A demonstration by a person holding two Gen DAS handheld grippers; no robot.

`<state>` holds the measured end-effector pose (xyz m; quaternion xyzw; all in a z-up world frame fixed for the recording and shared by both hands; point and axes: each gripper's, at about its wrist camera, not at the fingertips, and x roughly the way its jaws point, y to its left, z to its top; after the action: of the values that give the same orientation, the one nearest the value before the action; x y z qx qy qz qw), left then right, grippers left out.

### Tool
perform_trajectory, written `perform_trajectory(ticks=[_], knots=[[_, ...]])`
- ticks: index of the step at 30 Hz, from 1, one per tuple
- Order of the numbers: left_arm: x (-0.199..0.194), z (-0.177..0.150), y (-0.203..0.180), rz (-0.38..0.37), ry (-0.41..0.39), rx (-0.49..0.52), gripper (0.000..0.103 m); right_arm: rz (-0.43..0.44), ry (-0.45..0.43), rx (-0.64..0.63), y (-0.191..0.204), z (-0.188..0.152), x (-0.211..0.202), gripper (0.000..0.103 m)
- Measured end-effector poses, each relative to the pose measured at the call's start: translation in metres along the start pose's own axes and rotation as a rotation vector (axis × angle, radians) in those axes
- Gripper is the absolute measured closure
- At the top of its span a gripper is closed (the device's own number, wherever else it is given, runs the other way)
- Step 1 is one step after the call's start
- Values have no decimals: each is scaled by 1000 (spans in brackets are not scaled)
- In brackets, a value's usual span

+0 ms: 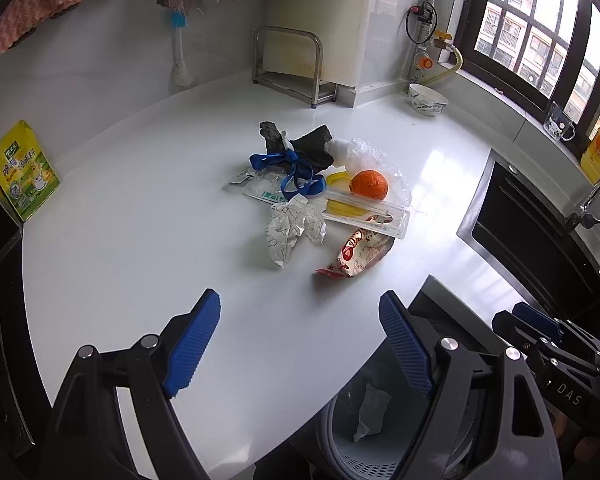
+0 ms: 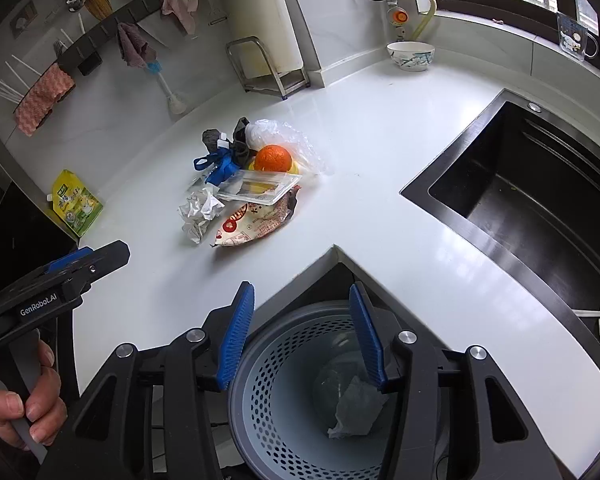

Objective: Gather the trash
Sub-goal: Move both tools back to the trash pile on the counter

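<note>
both the left gripper (image 1: 300,340) and the right gripper (image 2: 300,332) have released, empty jaws. the trash pile (image 1: 320,192) lies in the middle of the counter (image 1: 140,240), and the bin (image 2: 284,400) stands below its edge. the orange (image 1: 369,185) could roll away if the clear tray (image 1: 364,216) is pulled first.

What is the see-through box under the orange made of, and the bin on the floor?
The box looks like thin clear plastic: glossy, and you see yellow through it. The orange rests behind it. The bin looks like matte grey-blue plastic, with moulded rows of small holes.
</note>
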<state>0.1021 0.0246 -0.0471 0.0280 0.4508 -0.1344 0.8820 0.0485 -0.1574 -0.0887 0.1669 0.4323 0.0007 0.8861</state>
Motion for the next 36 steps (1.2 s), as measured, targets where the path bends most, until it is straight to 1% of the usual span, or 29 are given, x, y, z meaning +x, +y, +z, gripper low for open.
perform_trajectory(ticks=[12,23,31,36], knots=[[29,34,32,-46,10,71,23,-37,-7,76,31,21,36,51],[56,47,59,-77,27,153,23,-87,-10,175,50,27,69,50],[78,55,72,-98,38,184,22,-103,-17,241,58,30,92,47],[88,62,85,-104,41,196,22,-117,-14,262,65,36,105,46]])
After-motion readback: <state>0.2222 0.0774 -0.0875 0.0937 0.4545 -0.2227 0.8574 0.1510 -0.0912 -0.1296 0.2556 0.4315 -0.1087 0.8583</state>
